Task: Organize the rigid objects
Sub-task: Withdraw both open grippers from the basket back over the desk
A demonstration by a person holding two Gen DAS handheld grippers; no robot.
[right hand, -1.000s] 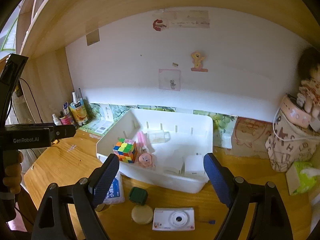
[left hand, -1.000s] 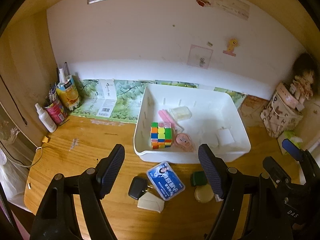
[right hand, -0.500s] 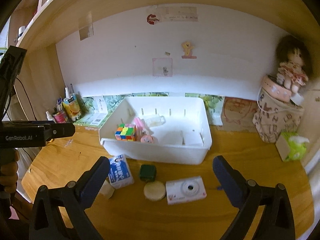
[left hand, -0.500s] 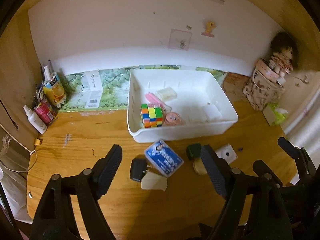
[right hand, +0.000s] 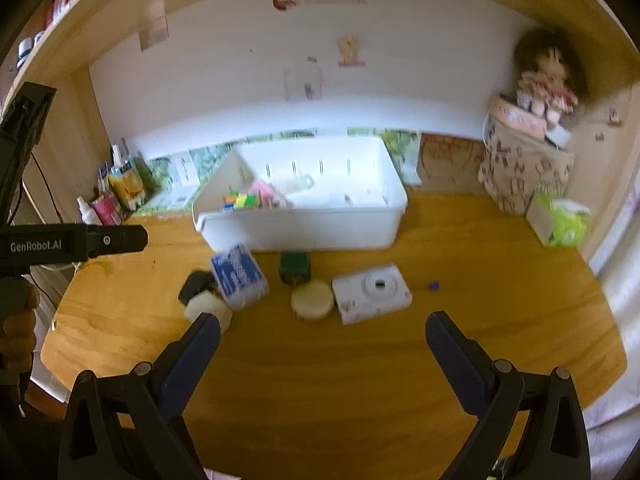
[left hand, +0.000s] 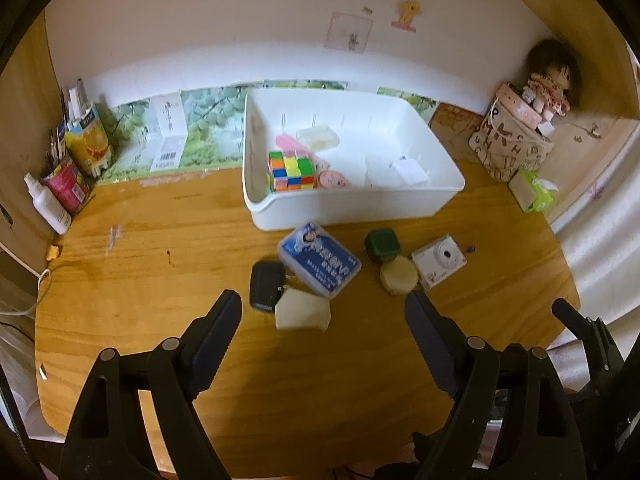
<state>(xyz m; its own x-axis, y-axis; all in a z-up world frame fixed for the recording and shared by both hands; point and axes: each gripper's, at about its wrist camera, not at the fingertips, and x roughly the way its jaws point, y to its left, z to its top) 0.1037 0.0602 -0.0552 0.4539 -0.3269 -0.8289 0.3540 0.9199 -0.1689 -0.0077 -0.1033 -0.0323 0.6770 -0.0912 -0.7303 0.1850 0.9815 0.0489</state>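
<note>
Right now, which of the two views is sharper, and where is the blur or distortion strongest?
Left wrist view: sharper; the cube in the white bin shows clear squares, only mild smear. Right wrist view: blurred throughout; the camera and doll look soft. Both views: fisheye bends the desk edge and darkens corners.

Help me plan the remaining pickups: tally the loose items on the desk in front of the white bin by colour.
White: 2, the toy camera and the wedge-shaped piece
Blue: 1, the labelled box
Black: 1, the small case
Green: 1, the small box
Cream: 1, the round tin
Total: 6
</note>
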